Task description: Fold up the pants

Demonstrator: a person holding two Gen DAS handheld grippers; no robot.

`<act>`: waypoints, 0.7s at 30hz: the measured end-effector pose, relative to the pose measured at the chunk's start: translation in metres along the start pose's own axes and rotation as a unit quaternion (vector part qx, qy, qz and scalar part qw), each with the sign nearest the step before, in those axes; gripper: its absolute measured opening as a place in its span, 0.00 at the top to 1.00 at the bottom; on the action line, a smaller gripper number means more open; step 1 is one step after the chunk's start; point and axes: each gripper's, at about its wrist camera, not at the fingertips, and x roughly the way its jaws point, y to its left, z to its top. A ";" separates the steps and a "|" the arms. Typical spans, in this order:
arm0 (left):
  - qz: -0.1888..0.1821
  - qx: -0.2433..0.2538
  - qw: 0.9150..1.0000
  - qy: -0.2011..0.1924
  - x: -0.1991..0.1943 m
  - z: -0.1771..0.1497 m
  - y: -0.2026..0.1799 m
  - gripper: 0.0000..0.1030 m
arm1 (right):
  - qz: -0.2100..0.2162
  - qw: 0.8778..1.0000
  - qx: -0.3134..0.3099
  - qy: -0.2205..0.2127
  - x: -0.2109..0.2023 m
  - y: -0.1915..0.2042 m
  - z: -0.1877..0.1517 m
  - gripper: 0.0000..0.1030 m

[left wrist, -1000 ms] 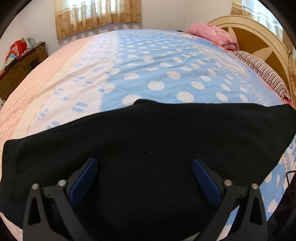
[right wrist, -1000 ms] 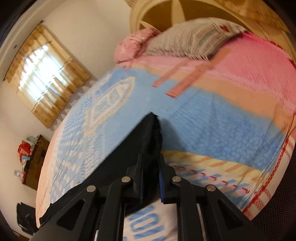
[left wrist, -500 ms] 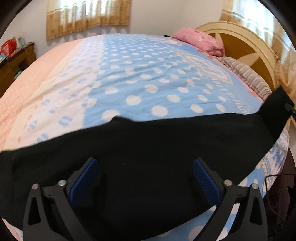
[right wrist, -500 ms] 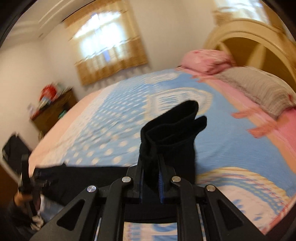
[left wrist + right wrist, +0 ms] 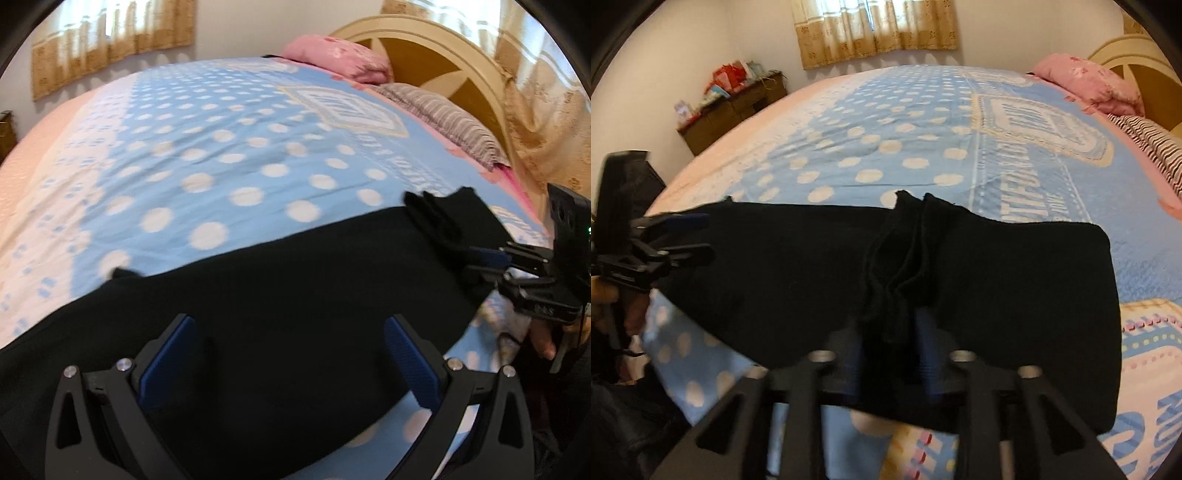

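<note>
The black pants (image 5: 295, 277) lie crosswise on the bed near its front edge. My left gripper (image 5: 290, 325) hangs open just above them, blue pads wide apart and gripping nothing. It also shows at the left edge of the right wrist view, left gripper (image 5: 701, 236), by the pants' left end. The jaws of my right gripper (image 5: 890, 332) are opening. A bunched fold of the black fabric (image 5: 901, 251) stands loosely between them, resting on the pants (image 5: 1015, 277). From the left wrist view the right gripper (image 5: 476, 264) sits at the pants' right end.
The bed sheet (image 5: 905, 140) is blue with white dots and stretches far behind the pants. A pink pillow (image 5: 1086, 81) and a striped pillow (image 5: 450, 122) lie by the headboard (image 5: 461, 62). A wooden cabinet (image 5: 731, 107) with clutter stands at the far left wall.
My right gripper rolled upright and carried the pants' end down onto the rest of the pants. Its jaws, shut on the fabric before, now stand apart. The left gripper shifted slightly and stayed open.
</note>
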 end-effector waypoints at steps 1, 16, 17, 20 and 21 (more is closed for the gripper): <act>-0.007 0.003 1.000 0.002 0.002 0.002 -0.005 0.00 | 0.014 1.000 0.003 -0.006 -0.006 -0.001 -0.001 0.44; -0.099 0.066 0.993 0.026 0.047 0.056 -0.111 0.23 | 0.025 0.968 0.186 -0.167 -0.070 -0.102 -0.030 0.44; -0.097 0.070 0.992 0.030 0.053 0.059 -0.117 0.26 | 0.025 0.966 0.192 -0.172 -0.069 -0.105 -0.030 0.44; -0.094 0.071 0.992 0.040 0.066 0.064 -0.128 0.30 | 0.027 0.961 0.203 -0.185 -0.072 -0.111 -0.034 0.44; -0.096 0.068 0.992 0.047 0.072 0.065 -0.130 0.31 | 0.027 0.959 0.207 -0.191 -0.072 -0.113 -0.035 0.44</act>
